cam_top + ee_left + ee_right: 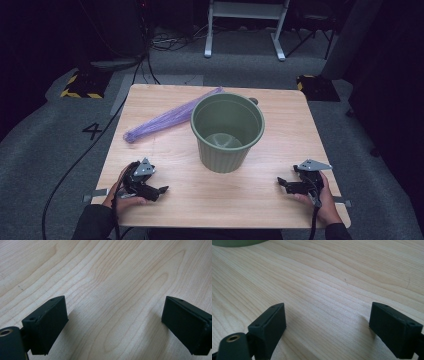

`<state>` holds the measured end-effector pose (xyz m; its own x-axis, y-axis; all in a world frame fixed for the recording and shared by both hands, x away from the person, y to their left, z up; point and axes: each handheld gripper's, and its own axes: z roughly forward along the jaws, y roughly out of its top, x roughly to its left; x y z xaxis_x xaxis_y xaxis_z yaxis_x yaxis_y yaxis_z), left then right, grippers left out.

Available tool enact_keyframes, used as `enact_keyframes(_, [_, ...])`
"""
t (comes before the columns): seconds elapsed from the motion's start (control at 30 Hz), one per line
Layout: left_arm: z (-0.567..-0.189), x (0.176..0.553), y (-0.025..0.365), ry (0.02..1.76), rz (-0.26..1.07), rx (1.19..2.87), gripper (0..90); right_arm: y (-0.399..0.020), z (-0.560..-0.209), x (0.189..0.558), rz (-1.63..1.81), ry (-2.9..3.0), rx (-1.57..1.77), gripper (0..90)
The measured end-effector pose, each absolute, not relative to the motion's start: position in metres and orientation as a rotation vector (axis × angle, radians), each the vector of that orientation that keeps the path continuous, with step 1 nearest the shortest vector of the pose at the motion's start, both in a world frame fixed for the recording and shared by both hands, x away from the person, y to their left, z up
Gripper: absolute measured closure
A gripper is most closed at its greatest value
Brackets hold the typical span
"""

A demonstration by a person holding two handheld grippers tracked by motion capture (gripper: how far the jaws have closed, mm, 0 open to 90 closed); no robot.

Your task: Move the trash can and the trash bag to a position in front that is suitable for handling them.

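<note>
A green ribbed bucket [227, 131] stands upright in the middle of the wooden table [250, 200]; its base edge [239, 242] shows in the right gripper view. A rolled purple plastic bag [167, 118] lies to its left, running toward the far edge. My left gripper [164, 190] rests on the table near the front left corner, held by a hand, jaws wide apart with only bare wood [115, 315] between them. My right gripper [280, 182] rests near the front right, open as well, over bare wood [327, 315]. Both point inward toward the table's middle.
Grey carpet surrounds the table. A white frame [245, 25] stands on the floor behind, cables [170, 42] lie at the back left, and yellow-black striped blocks [82, 85] sit near the far corners. A "4" [92, 130] is marked on the floor at left.
</note>
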<state>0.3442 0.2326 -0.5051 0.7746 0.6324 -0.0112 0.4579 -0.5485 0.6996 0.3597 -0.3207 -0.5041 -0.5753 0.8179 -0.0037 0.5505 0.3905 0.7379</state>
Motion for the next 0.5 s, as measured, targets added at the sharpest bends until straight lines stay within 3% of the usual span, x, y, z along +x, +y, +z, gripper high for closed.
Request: enact_keyframes(0.5, [-0.5052,0.3454,0.2327,0.798,0.312,2.251,6.3,-0.3256,-0.4987,0.3577,1.073,2.266,1.179,17.3])
